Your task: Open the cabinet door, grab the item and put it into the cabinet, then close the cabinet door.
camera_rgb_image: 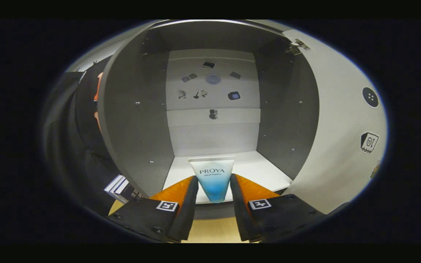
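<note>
So the hand-held gripper [213, 190] is clamped on a tube [213, 177], both fingers pressing its sides, right at the front edge of the cabinet [141, 109] floor. The cabinet door [338, 120] is swung wide open on the right, hinge [297, 46] up top. Small stickers [212, 78] dot the back panel. Nothing blocks the way in. A bit of table [210, 230] shows below.

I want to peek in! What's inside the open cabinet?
The cabinet holds bare shelf and small stickers on its back wall. The gripper pinches a tube at the front, hiding the shelf behind it.
</note>
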The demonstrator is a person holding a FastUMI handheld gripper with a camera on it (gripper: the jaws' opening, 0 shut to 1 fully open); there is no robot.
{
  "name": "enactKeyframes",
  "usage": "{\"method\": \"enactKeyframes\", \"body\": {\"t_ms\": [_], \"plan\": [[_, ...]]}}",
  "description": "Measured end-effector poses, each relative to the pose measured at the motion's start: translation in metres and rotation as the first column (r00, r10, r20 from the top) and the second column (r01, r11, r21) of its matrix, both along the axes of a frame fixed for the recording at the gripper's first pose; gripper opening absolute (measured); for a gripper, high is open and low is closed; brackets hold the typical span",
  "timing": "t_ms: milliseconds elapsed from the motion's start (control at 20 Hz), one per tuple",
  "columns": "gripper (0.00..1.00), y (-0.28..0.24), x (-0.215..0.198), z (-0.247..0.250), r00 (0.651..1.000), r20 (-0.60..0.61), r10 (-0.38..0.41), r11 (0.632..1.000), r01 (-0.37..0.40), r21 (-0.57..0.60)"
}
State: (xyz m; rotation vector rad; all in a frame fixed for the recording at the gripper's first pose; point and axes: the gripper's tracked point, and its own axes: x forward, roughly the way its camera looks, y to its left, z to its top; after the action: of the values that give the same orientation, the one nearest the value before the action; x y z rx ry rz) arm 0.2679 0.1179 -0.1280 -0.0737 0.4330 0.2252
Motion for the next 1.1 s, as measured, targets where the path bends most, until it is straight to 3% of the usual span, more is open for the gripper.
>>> {"method": "enactKeyframes", "body": {"t_ms": [550,950,1050,1100], "plan": [[0.57,0.009,0.033,-0.041,0.996,-0.09,0.012,1.0,-0.013,-0.008],[0.61,0.011,0.035,-0.042,0.997,-0.076,0.006,1.0,-0.008,-0.019],[0.73,0.007,0.029,-0.035,0.998,-0.056,-0.004,1.0,0.003,-0.028],[0.86,0.005,0.026,-0.03,0.999,-0.04,-0.008,0.999,0.006,-0.034]]}}
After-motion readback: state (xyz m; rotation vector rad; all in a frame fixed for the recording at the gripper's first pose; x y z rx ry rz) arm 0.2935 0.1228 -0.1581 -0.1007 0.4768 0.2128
